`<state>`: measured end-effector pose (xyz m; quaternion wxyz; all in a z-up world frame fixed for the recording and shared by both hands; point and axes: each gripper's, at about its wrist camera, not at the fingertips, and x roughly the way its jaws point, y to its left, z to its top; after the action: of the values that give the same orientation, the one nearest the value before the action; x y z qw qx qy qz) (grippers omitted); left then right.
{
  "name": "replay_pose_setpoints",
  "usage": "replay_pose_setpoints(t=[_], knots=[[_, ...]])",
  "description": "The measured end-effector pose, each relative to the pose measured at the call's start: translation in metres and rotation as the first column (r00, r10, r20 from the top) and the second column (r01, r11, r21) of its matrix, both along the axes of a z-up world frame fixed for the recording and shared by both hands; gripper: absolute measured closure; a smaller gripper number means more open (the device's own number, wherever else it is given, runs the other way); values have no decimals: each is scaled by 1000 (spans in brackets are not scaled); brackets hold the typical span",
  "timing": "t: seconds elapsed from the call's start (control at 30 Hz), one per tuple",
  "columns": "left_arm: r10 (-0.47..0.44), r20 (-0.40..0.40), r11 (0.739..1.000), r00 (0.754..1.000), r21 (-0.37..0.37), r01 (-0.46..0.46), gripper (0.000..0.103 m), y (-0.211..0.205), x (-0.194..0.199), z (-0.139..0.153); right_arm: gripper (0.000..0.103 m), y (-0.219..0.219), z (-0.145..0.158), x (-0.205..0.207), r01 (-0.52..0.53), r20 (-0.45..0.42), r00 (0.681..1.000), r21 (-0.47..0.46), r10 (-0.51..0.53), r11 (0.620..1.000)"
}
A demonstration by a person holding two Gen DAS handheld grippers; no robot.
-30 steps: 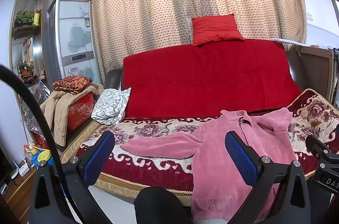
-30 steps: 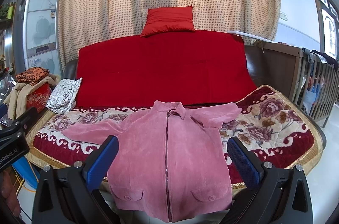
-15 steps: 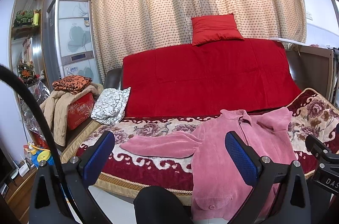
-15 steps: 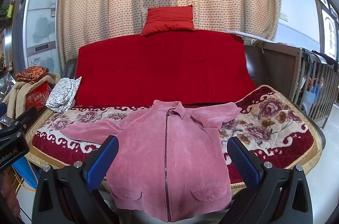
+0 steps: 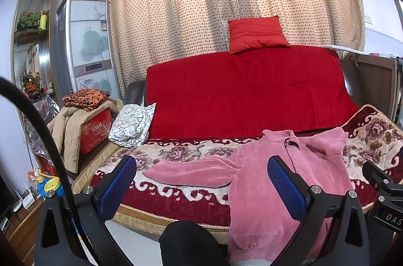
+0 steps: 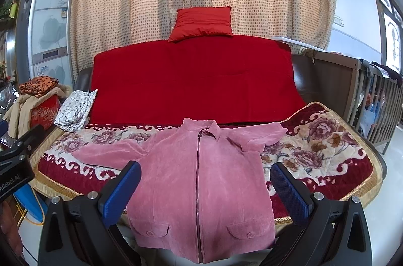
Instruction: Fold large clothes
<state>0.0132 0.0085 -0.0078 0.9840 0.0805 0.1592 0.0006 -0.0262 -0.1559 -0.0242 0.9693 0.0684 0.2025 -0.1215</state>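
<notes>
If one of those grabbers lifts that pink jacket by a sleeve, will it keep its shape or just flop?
The pink jacket would probably flop: its hem already droops over the sofa's front edge. The thick fuzzy fabric looks fairly heavy for clothing, so it would likely sag and drag. Its pile seems grippy, not slippery, against the textured blue pads.

1. Both views are bright and evenly lit – daylight glows softly through the curtain (image 5: 226,1) at 12 o'clock.
2. A window (image 6: 391,44) at 3 o'clock in the right view is pale and washed out.
3. Shadows are faint and soft.
4. Fisheye bending curves the fridge (image 5: 85,49) at 9 o'clock – black vignette fills the corners.
5. Focus is sharp; no motion blur.
</notes>
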Motion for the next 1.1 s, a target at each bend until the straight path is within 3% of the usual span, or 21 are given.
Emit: replay_pose_setpoints(t=[1.1], knots=[[-33, -1, 999, 999, 33, 33, 0, -13, 3, -2, 0, 1, 3, 0, 21, 10, 1000, -56, -21, 998]])
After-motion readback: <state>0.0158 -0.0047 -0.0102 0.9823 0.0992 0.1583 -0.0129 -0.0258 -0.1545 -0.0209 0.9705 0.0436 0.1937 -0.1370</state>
